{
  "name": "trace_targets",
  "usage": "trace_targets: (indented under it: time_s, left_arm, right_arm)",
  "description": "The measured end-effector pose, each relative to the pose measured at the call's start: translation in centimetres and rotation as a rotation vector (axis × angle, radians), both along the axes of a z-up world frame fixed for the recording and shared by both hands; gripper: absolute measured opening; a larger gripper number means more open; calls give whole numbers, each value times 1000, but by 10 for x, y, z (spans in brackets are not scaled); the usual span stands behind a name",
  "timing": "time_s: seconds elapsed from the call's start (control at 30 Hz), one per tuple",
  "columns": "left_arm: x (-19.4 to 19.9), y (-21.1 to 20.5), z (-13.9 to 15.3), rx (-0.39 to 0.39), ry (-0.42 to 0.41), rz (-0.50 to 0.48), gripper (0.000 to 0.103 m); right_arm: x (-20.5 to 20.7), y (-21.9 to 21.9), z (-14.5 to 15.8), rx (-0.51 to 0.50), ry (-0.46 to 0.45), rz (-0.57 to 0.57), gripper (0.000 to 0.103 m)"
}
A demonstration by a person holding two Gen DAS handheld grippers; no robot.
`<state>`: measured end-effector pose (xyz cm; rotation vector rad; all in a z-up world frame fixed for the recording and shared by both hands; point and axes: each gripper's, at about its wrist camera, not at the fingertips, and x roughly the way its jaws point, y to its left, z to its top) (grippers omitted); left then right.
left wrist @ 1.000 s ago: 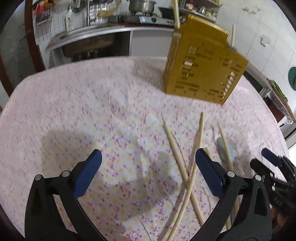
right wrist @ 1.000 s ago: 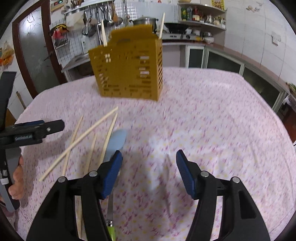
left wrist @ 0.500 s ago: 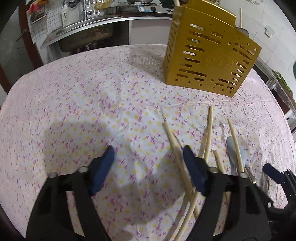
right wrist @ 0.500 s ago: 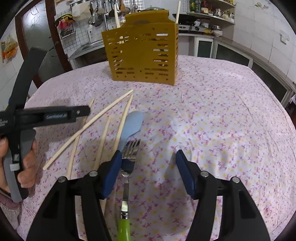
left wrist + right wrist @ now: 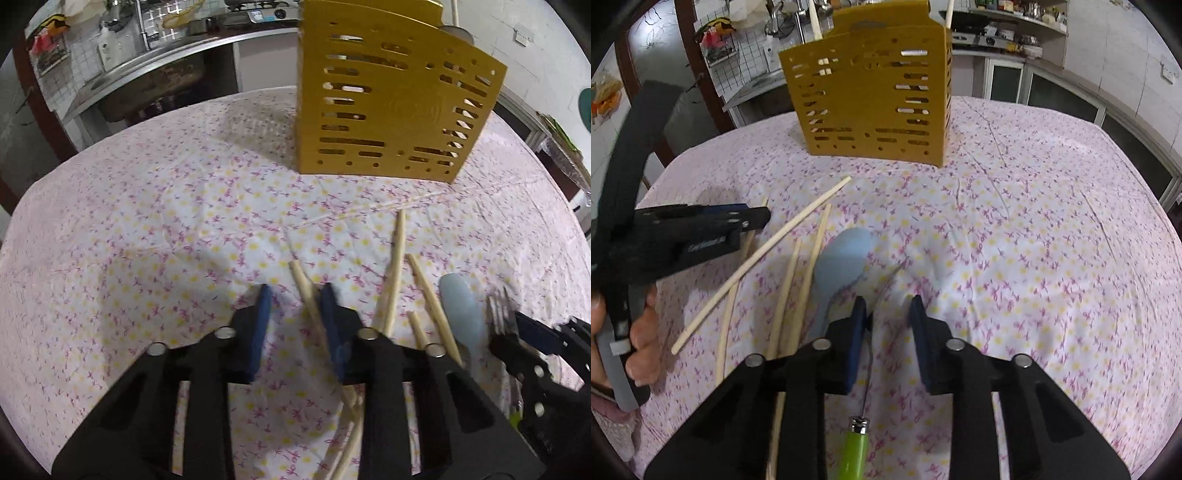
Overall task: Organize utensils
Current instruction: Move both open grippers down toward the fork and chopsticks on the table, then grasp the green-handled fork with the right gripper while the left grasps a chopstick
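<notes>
Both claws have just been closing and now stand narrow, neither yet clamped. The left gripper (image 5: pixel 295 299) straddles one pale chopstick (image 5: pixel 303 286), which lies against one blue pad (image 5: pixel 332 325) with cloth showing on its other side. The right gripper (image 5: pixel 888 306) straddles the thin metal neck of the fork (image 5: pixel 855 448), which sits close to one pad (image 5: pixel 857 325) with a clear gap to the other. To do this step well, centre each claw before you squeeze: shift the left one sideways so the chopstick sits midway, keep the pads low on the tablecloth (image 5: pixel 1034 240), and close until both pads bear on it. On the fork, grip the flat neck just above the green handle, as the rounded plastic would likely slip. The chopsticks are slim, smooth, tapered rods that roll easily and cross one another beside the loose chopsticks (image 5: pixel 757 258), so lift straight up to avoid dragging neighbours. The pale blue spoon (image 5: pixel 846 258) lies between them and the fork, broad and matte. The yellow slotted caddy (image 5: pixel 871 99) stands upright farther back on the table, well apart, already holding a few sticks. The thin floral cloth wrinkles and may snag.
</notes>
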<state>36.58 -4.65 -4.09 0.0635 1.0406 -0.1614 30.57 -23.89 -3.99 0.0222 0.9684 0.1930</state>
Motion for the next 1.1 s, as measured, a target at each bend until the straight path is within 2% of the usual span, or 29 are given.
trace_targets:
  time_s: [0.13, 0.3, 0.63, 0.83, 1.1]
  left_arm:
    - [3, -1, 0, -6, 11, -12, 13]
    - [6, -1, 0, -32, 25, -3, 10]
    - [13, 14, 4, -92, 32, 5, 8]
    - [0, 17, 23, -99, -7, 0, 7]
    - [-13, 18, 49, -90, -76, -19, 4]
  right_arm:
    - [13, -1, 1, 3, 38, -5, 14]
    - [32, -6, 0, 34, 73, -18, 8]
    - [30, -22, 7, 119, 59, -49, 8]
    - [25, -36, 18, 159, 37, -62, 8]
    - [12, -47, 44, 179, -38, -66, 8]
